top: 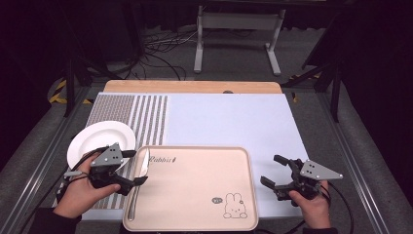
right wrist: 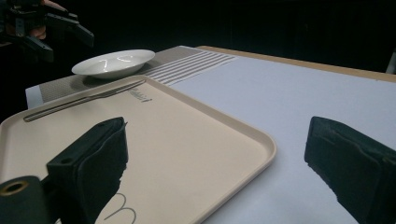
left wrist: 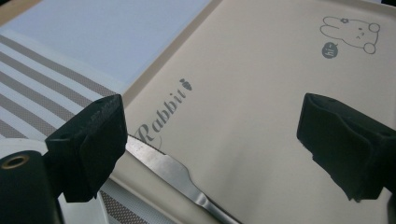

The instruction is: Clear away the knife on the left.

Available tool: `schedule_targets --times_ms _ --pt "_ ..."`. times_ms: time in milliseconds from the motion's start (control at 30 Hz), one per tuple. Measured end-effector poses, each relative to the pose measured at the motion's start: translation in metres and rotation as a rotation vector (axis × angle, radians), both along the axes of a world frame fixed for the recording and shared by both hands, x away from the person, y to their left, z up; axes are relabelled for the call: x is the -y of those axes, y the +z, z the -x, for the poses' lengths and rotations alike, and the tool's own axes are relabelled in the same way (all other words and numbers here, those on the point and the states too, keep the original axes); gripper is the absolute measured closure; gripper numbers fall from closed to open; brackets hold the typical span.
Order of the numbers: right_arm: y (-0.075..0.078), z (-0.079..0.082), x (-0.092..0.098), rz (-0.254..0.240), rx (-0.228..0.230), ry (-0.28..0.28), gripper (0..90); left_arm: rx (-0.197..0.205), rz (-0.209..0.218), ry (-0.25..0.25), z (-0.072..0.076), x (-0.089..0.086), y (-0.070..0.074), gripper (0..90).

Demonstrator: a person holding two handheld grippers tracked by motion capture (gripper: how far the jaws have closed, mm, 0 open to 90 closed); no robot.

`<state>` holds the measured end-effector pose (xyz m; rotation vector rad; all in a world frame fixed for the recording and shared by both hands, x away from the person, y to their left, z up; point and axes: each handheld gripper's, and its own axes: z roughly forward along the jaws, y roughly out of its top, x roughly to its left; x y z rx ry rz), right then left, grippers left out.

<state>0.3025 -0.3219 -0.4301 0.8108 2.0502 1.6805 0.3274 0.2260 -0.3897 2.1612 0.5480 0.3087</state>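
The beige tray point(top: 195, 195) sits at the table's near edge. A white plate point(top: 100, 139) lies off its left far corner. A knife point(top: 139, 183) rests along its left rim, under the left gripper point(top: 134, 168), whose jaws stand apart, empty. The right gripper point(top: 275, 170), off its right edge, gapes too.

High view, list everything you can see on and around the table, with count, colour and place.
tray: one, beige, rabbit print, near middle of table
knife: one, silver, along tray's left edge
plate: one, white, left, on striped mat
striped mat: one, brown and white, left side
white sheet: one, pale, covers the table
table: one, wooden edge at far side
white frame: one, floor beyond table
left gripper: one, black, open, over knife
right gripper: one, black, open, right of tray
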Motion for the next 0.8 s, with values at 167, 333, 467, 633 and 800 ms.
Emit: schedule_targets --times_ms 167,333,467,633,800 --pt "0.000 0.000 0.000 0.003 -0.001 0.003 6.5 0.022 0.034 0.016 0.003 -0.011 -0.002 8.0" --pt "-0.001 0.000 -0.001 0.003 0.004 0.004 6.0 0.042 0.123 0.040 0.009 -0.028 -0.006 7.6" --pt "-0.001 0.001 -0.001 0.004 0.006 0.005 5.8 0.074 0.159 0.044 0.013 -0.039 -0.011 7.8" --pt "-0.001 0.001 -0.001 0.003 0.008 0.008 5.4 0.136 0.175 0.039 0.018 -0.051 -0.015 7.8" --pt "0.000 0.002 0.001 0.001 0.014 0.007 5.0 0.148 0.214 0.045 0.023 -0.062 -0.026 7.1"
